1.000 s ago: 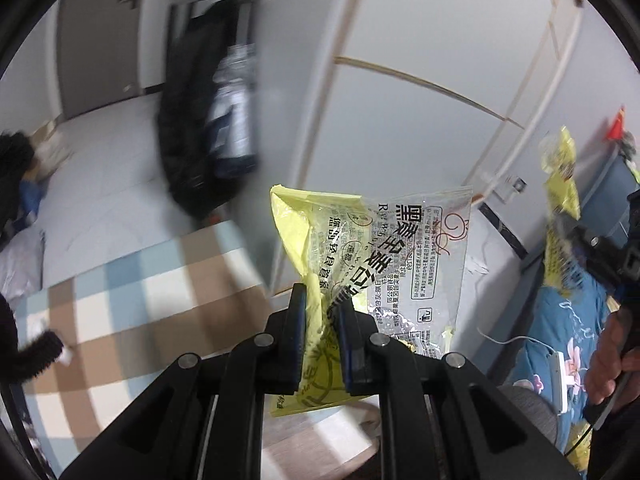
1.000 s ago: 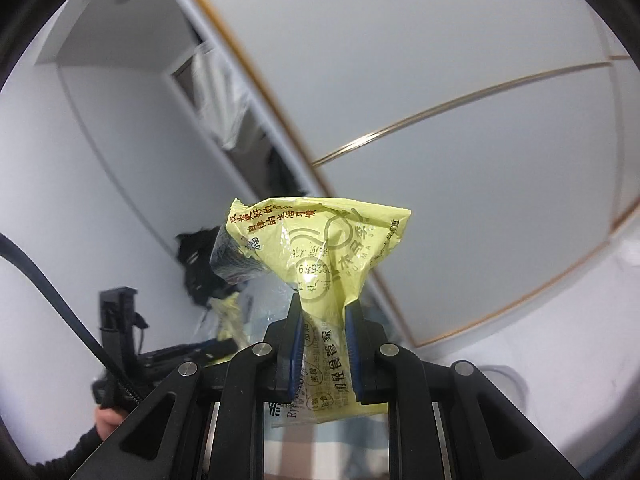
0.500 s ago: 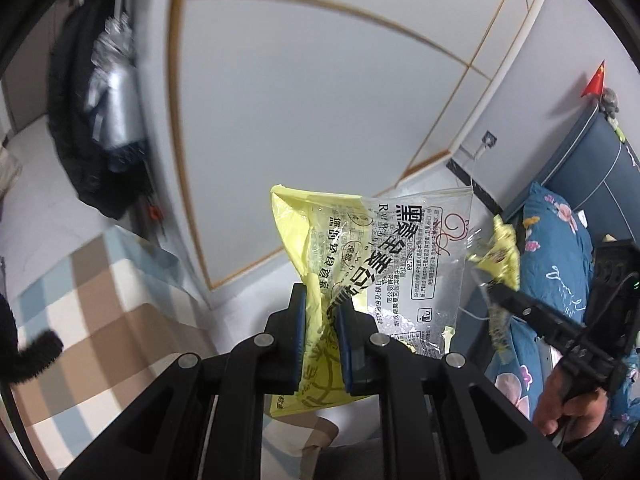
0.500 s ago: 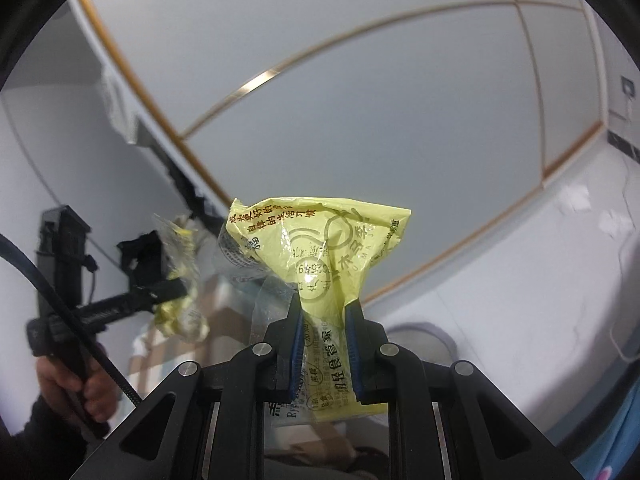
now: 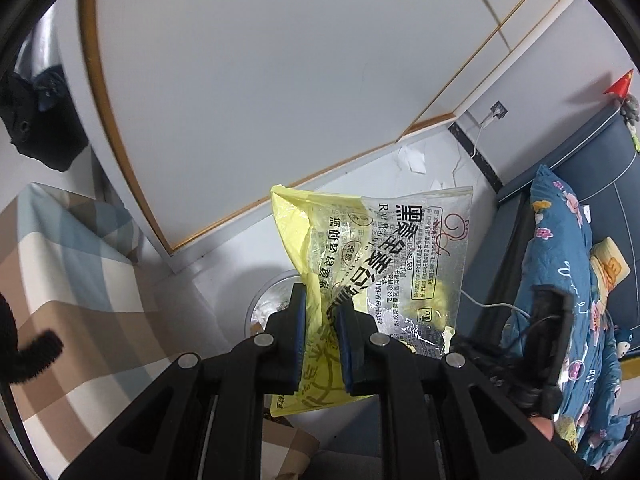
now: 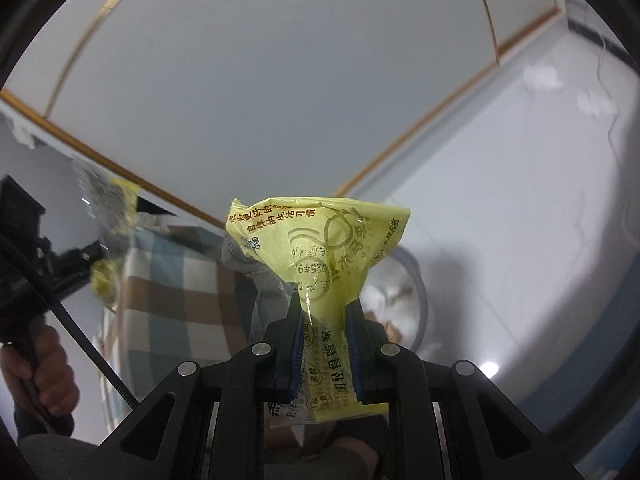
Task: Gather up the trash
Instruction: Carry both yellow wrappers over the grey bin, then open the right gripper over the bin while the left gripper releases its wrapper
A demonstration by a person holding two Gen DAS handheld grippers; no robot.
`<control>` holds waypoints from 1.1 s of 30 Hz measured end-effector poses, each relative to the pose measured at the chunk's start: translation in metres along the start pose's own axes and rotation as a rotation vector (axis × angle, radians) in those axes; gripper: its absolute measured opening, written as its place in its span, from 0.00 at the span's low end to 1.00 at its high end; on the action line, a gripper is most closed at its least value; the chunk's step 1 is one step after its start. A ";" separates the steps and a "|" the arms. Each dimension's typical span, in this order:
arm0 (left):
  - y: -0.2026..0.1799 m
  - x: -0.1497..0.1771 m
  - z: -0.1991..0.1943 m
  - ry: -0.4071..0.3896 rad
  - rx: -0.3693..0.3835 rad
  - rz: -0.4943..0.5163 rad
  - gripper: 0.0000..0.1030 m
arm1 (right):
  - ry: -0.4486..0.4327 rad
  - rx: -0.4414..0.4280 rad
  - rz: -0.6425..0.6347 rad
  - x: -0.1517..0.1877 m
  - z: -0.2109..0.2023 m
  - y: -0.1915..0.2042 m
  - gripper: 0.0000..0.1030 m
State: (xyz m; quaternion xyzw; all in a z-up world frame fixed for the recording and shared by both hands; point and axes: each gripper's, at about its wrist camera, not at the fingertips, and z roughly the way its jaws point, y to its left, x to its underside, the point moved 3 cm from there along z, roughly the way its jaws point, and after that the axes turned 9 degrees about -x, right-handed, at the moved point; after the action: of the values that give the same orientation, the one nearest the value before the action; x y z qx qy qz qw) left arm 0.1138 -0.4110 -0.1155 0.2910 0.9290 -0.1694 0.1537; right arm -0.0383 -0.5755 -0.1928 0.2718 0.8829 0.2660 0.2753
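Note:
My left gripper (image 5: 320, 308) is shut on a yellow and clear snack wrapper (image 5: 400, 248) printed with black text. My right gripper (image 6: 322, 312) is shut on a crumpled yellow wrapper (image 6: 320, 240). Both point steeply down. A round trash bin (image 5: 264, 296) with a pale liner sits on the white floor right behind the left wrapper, mostly hidden by it. In the right wrist view the bin (image 6: 420, 304) shows just right of the held wrapper. The left gripper (image 6: 60, 260) with its wrapper appears blurred at the left of that view, held by a hand (image 6: 40, 360).
A white wardrobe door (image 5: 280, 80) with wooden trim rises behind the bin. A plaid blue and brown cloth (image 5: 60, 280) lies left of it. A bed with a blue floral cover (image 5: 560, 260) stands at the right. A white cable (image 5: 492, 304) runs along the floor.
Both views have swung down from the wall and door toward the floor. The bin has come into sight under the wrappers. Both grips hold as before.

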 end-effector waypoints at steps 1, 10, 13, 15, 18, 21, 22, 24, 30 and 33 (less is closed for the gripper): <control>-0.001 -0.001 0.004 0.008 -0.002 -0.005 0.10 | 0.014 0.001 0.008 0.000 0.002 -0.012 0.19; 0.000 -0.010 0.031 0.067 -0.004 -0.029 0.10 | 0.166 0.029 0.115 0.017 0.077 -0.049 0.31; -0.001 -0.012 0.039 0.082 -0.004 -0.028 0.10 | 0.221 0.024 0.141 0.023 0.098 -0.055 0.35; -0.002 -0.012 0.043 0.093 -0.005 -0.031 0.10 | 0.241 0.023 0.145 0.026 0.106 -0.060 0.38; -0.004 -0.011 0.051 0.118 -0.004 -0.039 0.10 | 0.240 0.028 0.142 0.028 0.108 -0.064 0.49; -0.008 -0.011 0.057 0.137 -0.003 -0.039 0.10 | 0.244 0.039 0.137 0.029 0.105 -0.067 0.57; -0.008 -0.011 0.058 0.142 -0.004 -0.038 0.10 | 0.247 0.044 0.136 0.029 0.105 -0.068 0.59; -0.011 -0.010 0.061 0.154 -0.003 -0.035 0.10 | 0.253 0.054 0.132 0.031 0.106 -0.068 0.60; -0.021 -0.003 0.078 0.229 -0.012 -0.008 0.10 | 0.236 0.068 0.119 0.032 0.089 -0.070 0.63; -0.027 0.002 0.088 0.268 0.008 -0.008 0.12 | 0.204 0.083 0.124 0.030 0.076 -0.073 0.65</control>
State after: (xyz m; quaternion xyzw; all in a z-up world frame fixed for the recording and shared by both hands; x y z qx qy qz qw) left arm 0.1127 -0.4663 -0.1890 0.3079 0.9417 -0.1331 0.0262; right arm -0.0355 -0.5843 -0.3016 0.3083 0.8982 0.2720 0.1555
